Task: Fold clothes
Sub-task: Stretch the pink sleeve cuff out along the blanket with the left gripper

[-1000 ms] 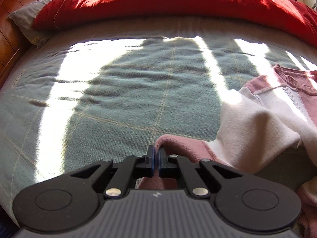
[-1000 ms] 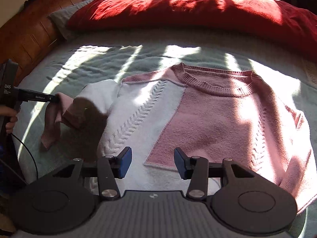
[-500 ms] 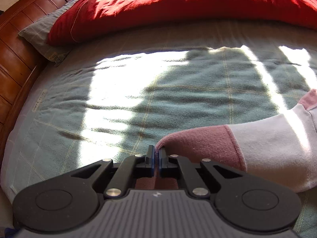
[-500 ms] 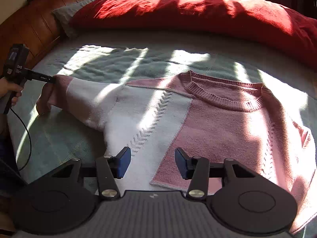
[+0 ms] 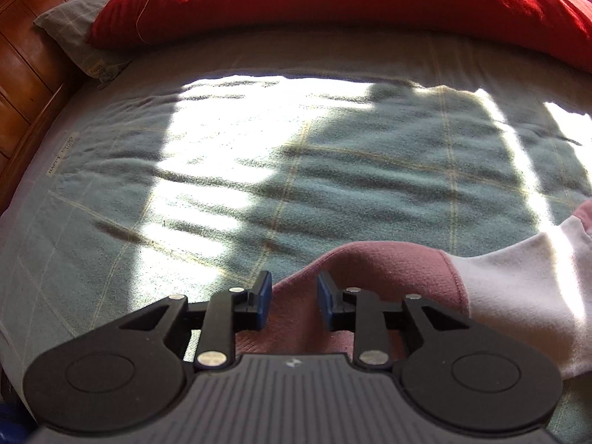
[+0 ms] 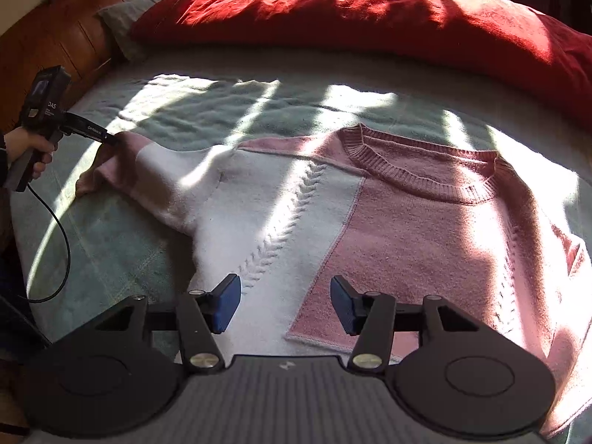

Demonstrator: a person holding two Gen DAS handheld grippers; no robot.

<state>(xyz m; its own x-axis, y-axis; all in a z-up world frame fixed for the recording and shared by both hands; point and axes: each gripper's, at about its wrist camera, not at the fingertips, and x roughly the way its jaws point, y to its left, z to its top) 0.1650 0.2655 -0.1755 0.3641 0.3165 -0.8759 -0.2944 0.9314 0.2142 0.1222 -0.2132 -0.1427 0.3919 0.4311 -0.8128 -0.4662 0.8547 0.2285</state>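
The pink-and-white sweater [image 6: 370,222] is spread on the bed [image 6: 111,244], its cuff [image 5: 370,270] straddled by the released left hand-held gripper [image 5: 292,298], while the right hand-held gripper [image 6: 285,305] is held agape at lower centre.

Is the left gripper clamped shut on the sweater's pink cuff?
No: the left gripper is open, its fingers apart around the pink cuff.

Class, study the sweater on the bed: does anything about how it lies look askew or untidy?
Mostly fine: the sweater lies flat on the blanket. Only the pink cuff looks untidy, bunched and curled rather than smoothed flat, between the open left gripper fingers.
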